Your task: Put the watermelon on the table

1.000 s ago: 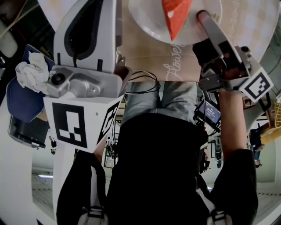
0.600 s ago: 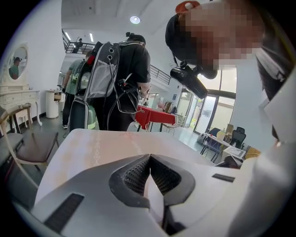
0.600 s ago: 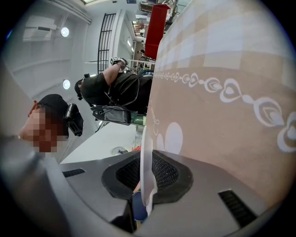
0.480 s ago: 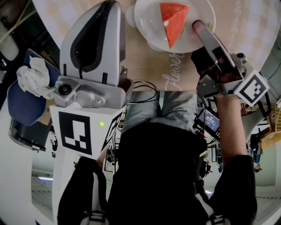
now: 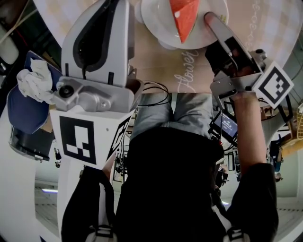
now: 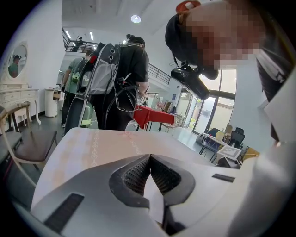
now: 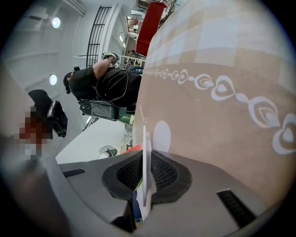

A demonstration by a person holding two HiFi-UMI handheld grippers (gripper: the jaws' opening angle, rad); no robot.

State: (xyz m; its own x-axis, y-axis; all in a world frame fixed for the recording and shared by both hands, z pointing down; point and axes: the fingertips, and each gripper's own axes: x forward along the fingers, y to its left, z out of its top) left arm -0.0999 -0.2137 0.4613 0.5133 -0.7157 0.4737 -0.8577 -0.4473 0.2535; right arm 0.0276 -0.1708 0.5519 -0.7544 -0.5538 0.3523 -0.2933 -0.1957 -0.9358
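Note:
A red watermelon slice [image 5: 183,16] lies on a white plate [image 5: 158,23] above the beige patterned tablecloth [image 5: 165,66] at the top of the head view. My right gripper [image 5: 210,19] is shut on the plate's right rim. In the right gripper view the rim [image 7: 146,157] stands edge-on between the black pads [image 7: 162,171], with a bit of the red slice [image 7: 132,149] to its left. I cannot tell whether the plate touches the table [image 7: 222,111]. My left gripper [image 5: 118,5] stays at the left, near the table edge; its jaws [image 6: 149,159] are shut on nothing.
A small white object [image 5: 139,12] sits just left of the plate. A blue bag with crumpled white paper [image 5: 33,80] lies to the left of me. People with backpacks [image 6: 118,78], a chair [image 6: 27,146] and a red-covered table [image 6: 150,115] stand beyond the table.
My right gripper has lowered the plate with the slice toward the tablecloth and shifted it slightly left. The left gripper has stayed in place.

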